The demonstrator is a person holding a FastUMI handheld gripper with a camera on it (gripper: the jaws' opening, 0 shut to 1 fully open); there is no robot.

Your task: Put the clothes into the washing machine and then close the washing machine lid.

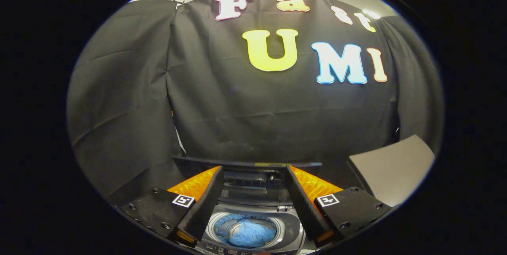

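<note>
Below and between my fingers stands the washing machine [291, 223], seen from above with its round drum open. Blue clothes [247, 231] lie inside the drum. The lid [247, 164] stands raised at the back of the machine, its dark top edge running just beyond my fingertips. My gripper [250, 176] is open, fingers spread wide apart, and nothing sits between them. It hovers above the machine, close to the upright lid.
The black cloth wall [253, 108] hangs right behind the machine. A pale flat surface [392, 168] juts out to the right of the machine.
</note>
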